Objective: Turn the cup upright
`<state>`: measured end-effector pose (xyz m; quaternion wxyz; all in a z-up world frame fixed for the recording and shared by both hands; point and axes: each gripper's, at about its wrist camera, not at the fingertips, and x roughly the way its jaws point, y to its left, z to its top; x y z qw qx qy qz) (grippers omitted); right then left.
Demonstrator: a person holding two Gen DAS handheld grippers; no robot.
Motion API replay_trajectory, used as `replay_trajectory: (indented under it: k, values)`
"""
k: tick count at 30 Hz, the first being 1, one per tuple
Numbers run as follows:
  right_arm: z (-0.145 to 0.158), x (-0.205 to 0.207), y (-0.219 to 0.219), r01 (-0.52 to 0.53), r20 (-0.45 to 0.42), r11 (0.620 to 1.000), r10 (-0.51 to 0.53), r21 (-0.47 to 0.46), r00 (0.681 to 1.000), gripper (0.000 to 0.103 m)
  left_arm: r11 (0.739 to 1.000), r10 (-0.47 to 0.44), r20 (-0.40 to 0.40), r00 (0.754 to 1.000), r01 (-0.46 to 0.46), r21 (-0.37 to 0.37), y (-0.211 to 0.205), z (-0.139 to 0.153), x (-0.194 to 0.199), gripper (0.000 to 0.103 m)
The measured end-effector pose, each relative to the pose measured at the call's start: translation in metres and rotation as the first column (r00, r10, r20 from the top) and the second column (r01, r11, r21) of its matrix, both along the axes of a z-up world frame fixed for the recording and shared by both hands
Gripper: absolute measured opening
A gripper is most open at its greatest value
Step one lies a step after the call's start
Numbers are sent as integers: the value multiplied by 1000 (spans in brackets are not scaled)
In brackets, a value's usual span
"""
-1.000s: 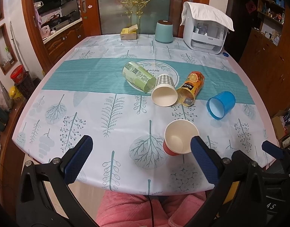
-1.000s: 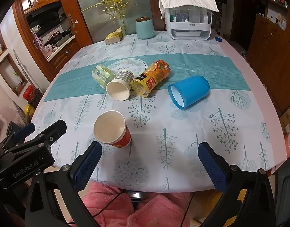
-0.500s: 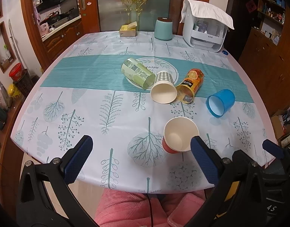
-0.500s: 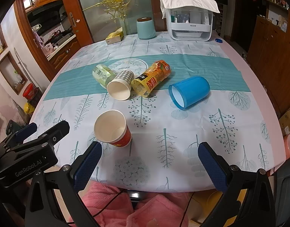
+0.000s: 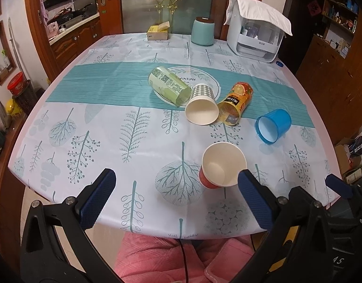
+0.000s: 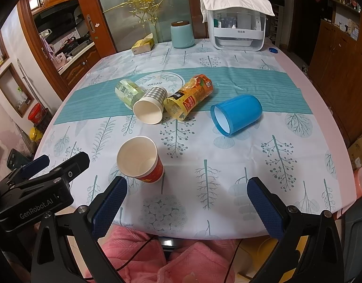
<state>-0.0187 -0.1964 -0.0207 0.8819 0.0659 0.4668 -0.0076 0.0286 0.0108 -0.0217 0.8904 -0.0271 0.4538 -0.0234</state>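
A red paper cup (image 5: 222, 166) (image 6: 141, 159) stands upright near the table's front edge. Four cups lie on their sides further back: a green cup (image 5: 168, 86) (image 6: 126, 90), a checked paper cup (image 5: 201, 107) (image 6: 150, 106), an orange cup (image 5: 235, 105) (image 6: 188, 96) and a blue plastic cup (image 5: 273, 125) (image 6: 236, 114). My left gripper (image 5: 176, 195) is open and empty at the front edge, its right pad just beside the red cup. My right gripper (image 6: 188, 200) is open and empty, to the right of the red cup.
A patterned tablecloth (image 5: 86, 122) covers the table. At the far edge stand a teal canister (image 5: 203, 31), a yellow tissue box (image 5: 158, 33) and a white appliance under a cloth (image 5: 256, 35). A pink-clad lap (image 6: 157, 257) is below the front edge.
Both views have shifted slightly, as the grippers drew back a little from the table. The cups have not moved and both grippers stay open.
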Motion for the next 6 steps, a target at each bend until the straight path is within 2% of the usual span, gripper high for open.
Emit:
replay_trajectory:
  k: [6]
  values:
    - [0,0,0,-1,-1,1000,1,1,1000,103,1000,4,-8,1000,-4,-4,2,-2,2,103]
